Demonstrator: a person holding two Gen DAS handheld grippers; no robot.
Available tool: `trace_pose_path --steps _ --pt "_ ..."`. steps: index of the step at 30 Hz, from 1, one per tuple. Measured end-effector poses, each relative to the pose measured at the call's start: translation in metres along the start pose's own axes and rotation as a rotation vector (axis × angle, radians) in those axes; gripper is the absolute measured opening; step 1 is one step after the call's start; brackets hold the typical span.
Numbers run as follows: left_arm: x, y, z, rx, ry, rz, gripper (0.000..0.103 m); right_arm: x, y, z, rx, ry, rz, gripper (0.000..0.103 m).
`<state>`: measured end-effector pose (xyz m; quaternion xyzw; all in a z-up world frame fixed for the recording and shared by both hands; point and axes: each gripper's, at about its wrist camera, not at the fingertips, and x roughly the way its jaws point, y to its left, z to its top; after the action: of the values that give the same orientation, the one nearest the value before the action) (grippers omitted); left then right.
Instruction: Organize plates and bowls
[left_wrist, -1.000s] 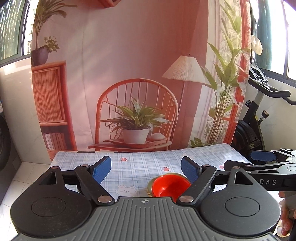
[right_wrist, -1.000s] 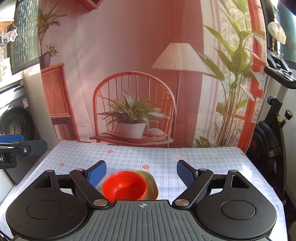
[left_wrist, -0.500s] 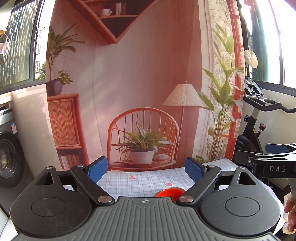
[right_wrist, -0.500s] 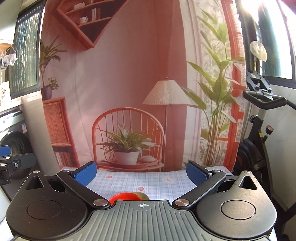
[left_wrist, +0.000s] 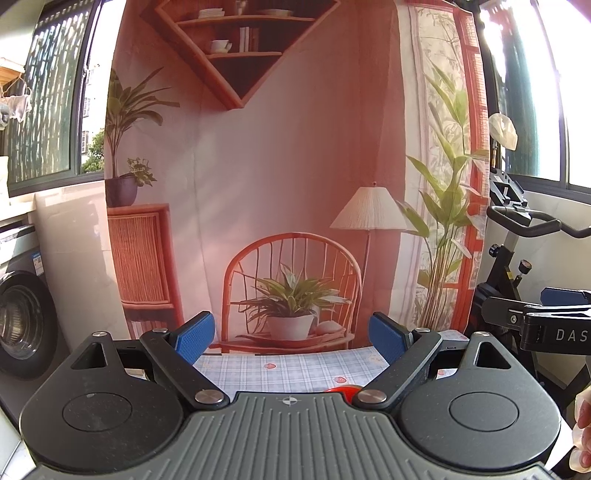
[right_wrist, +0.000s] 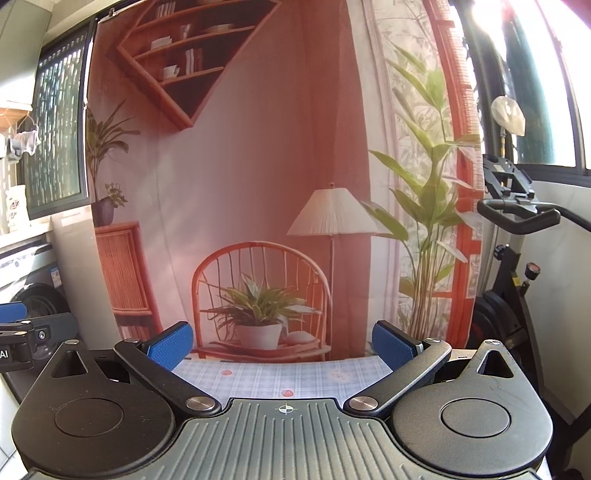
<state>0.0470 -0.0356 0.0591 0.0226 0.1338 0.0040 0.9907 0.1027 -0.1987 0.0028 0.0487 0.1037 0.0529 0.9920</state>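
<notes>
My left gripper is open and empty, held above the near part of the checked tablecloth. Only a sliver of the red bowl shows past the gripper body in the left wrist view. My right gripper is open and empty over the same tablecloth. The bowl is hidden in the right wrist view. The right gripper also shows at the right edge of the left wrist view. The left gripper shows at the left edge of the right wrist view.
A printed backdrop hangs right behind the table's far edge. An exercise bike stands to the right of the table. A washing machine stands to the left.
Both grippers have pulled back and tilted up from the table. The red bowl and the yellow-green dish under it have slid out of view below the gripper bodies. Both stayed open.
</notes>
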Motion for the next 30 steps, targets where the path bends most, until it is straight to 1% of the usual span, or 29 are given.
trace_pose_path --steps 23,30 --pt "0.0081 0.0077 0.0003 0.001 0.032 -0.009 0.092 -0.0005 -0.0006 0.0014 0.002 0.003 -0.009 0.103" --pt "0.0074 0.0083 0.0013 -0.003 0.032 -0.008 0.092 -0.0008 -0.0012 0.0012 0.005 0.002 -0.012 0.103"
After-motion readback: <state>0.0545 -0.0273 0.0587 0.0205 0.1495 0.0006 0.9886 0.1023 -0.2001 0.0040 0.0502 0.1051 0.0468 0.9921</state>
